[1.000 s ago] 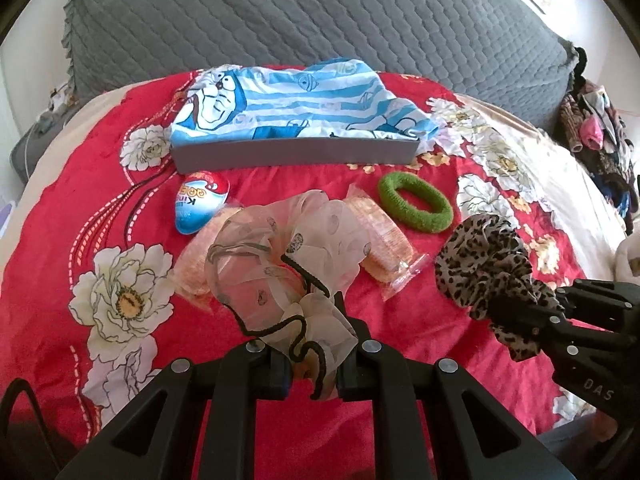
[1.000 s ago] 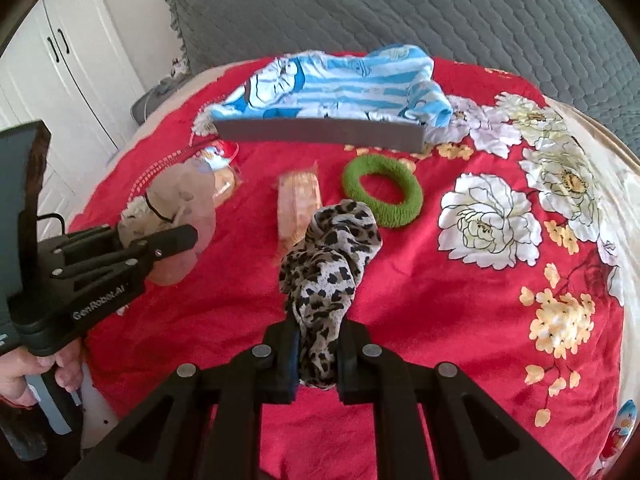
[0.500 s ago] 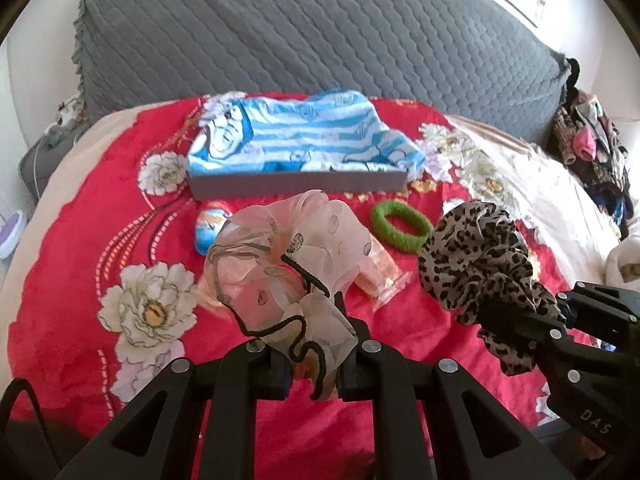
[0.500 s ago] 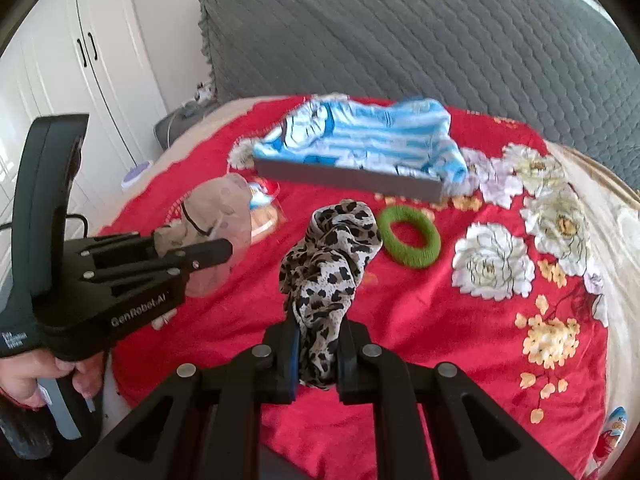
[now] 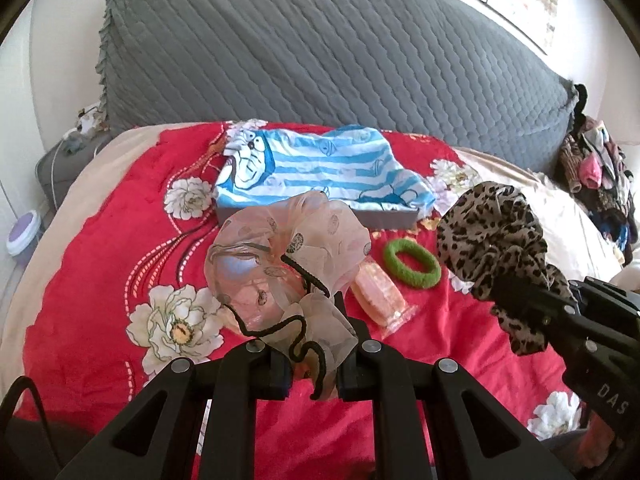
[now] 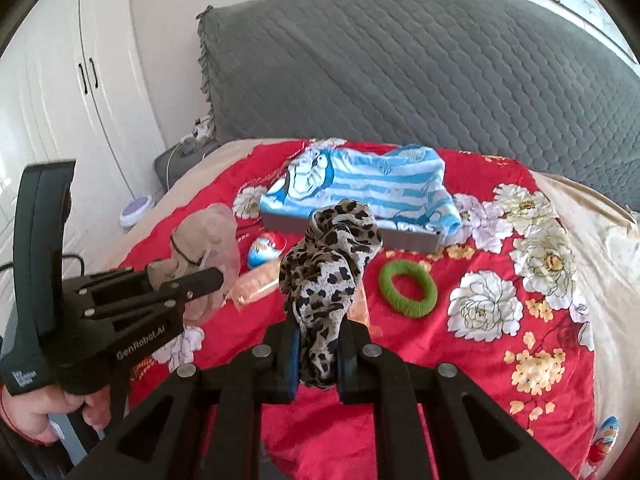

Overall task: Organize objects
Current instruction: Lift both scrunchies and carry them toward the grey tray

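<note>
Both grippers, left gripper (image 5: 312, 364) and right gripper (image 6: 318, 354), clamped a sheer peach chiffon scrunchie (image 5: 288, 248) and a leopard-print fabric scrunchie (image 6: 328, 264); best carried high over the grey tray (image 6: 400, 236).

Sheer, glossy pink fabric scrunchie (image 5: 288, 264); soft matt leopard-print cloth scrunchie (image 6: 328, 268); fuzzy green terry hair ring (image 6: 408, 289); crinkly clear plastic wrapper (image 5: 378, 300)

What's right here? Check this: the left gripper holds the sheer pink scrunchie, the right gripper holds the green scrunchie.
One part is wrong. The right gripper is shut on the leopard-print scrunchie, as the right wrist view shows; the green scrunchie lies on the red bedspread. The left gripper does hold the sheer pink scrunchie.
</note>
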A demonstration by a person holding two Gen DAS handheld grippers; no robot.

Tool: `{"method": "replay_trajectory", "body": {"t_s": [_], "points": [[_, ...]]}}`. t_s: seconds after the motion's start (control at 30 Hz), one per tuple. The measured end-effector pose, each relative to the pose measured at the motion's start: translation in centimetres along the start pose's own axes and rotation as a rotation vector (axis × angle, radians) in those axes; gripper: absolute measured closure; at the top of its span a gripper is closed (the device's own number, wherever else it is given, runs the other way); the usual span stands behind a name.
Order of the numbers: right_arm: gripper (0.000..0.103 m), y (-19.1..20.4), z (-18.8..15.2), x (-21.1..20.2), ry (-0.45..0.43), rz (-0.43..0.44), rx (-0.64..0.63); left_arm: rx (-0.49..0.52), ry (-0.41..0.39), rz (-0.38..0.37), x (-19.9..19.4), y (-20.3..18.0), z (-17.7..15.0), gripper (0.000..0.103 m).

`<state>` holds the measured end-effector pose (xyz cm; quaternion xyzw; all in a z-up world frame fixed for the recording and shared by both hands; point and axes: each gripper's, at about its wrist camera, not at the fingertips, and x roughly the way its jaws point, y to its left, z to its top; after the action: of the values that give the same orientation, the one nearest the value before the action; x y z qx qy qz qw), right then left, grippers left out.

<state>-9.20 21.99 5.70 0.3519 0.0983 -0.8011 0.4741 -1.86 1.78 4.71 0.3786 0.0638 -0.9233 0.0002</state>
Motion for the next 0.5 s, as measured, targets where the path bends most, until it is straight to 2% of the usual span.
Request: {"method": "replay_trajectory", "body": {"t_s": [0.2, 0.5], "points": [[0.09, 0.3, 1.3, -0.8, -0.044, -0.029, -0.006, 0.006, -0.047, 0.04, -1.0, 0.0, 0.9, 0.088], [0.09, 1.4, 4.1, -1.5, -0.11, -0.017, -0.012, 0.003, -0.14, 0.079, -3.3, 0.4, 2.7, 0.088]]}}
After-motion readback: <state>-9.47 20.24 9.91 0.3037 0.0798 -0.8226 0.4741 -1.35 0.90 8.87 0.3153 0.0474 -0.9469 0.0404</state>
